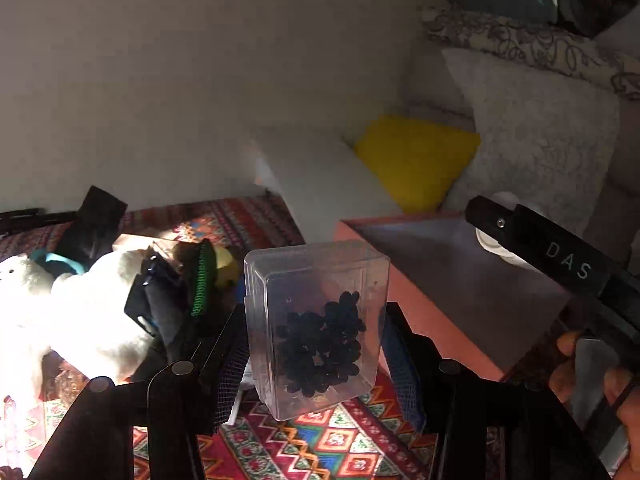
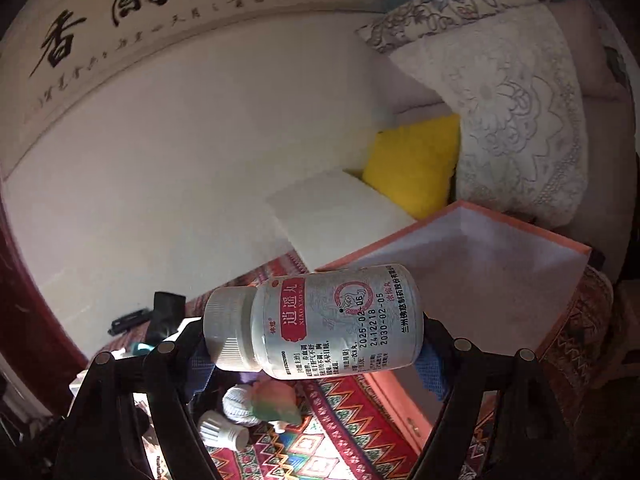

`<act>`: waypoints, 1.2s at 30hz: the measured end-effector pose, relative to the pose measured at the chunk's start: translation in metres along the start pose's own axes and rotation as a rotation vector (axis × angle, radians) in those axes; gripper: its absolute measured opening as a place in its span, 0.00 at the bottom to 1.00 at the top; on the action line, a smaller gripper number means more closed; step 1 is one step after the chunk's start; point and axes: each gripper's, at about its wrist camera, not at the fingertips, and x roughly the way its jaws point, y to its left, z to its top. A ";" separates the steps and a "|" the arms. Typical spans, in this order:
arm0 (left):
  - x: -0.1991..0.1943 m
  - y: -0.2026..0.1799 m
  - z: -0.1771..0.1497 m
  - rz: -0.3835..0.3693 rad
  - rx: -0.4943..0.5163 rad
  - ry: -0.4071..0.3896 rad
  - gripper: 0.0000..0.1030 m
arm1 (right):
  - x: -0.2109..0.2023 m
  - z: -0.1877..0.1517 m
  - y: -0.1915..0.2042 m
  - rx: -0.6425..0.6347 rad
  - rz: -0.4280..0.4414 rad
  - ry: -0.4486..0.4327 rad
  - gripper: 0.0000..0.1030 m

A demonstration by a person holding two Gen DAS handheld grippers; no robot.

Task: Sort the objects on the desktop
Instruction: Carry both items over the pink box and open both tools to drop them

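Left claw (image 1: 316, 344) clamps clear box (image 1: 316, 320); right claw (image 2: 312, 344) clamps pill bottle (image 2: 320, 324) sideways.

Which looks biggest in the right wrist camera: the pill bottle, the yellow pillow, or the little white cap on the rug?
As they look in that view:
1. pill bottle, though it is held close to the camera, which enlarges it
2. yellow pillow
3. white cap

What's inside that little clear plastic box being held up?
The clear plastic box, gripped by the left gripper, holds a heap of small black beads piled toward its lower part. The rest looks empty. What exactly they are is too small to tell.
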 end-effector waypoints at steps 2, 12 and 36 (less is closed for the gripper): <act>0.016 -0.024 0.003 -0.033 0.027 0.016 0.53 | -0.001 0.006 -0.029 0.045 -0.040 0.000 0.81; 0.106 -0.132 0.000 -0.179 0.149 0.136 0.53 | 0.025 0.017 -0.151 0.229 -0.119 0.064 0.82; 0.051 0.012 -0.038 0.193 0.021 0.158 0.99 | 0.038 -0.018 -0.035 -0.100 0.151 0.127 0.95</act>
